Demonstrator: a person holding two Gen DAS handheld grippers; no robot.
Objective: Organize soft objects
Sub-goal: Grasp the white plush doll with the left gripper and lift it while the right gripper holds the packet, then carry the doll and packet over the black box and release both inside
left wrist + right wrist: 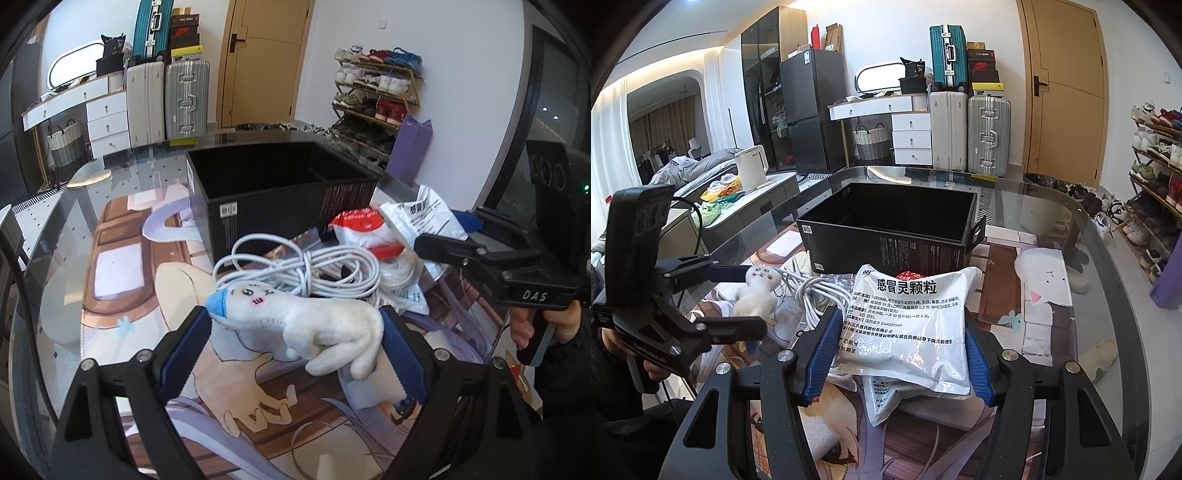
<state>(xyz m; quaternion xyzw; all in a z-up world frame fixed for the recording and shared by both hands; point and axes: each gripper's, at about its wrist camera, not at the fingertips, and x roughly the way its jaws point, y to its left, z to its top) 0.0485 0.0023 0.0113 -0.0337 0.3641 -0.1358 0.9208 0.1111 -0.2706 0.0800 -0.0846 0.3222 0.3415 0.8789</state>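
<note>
Soft daylight is filling the room, with a ceiling light strip (665,55) glowing at the upper left of the right wrist view. The glass tabletop (1052,206) is throwing pale glare. Fisheye curvature is bending doors and walls, and dark vignetting is swallowing the corners.

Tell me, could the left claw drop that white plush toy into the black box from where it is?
Probably yes. The left claw holds the plush toy above the table, and the black box stands open-topped just beyond. Only the coiled white cable lies between, low enough to pass over.
</note>
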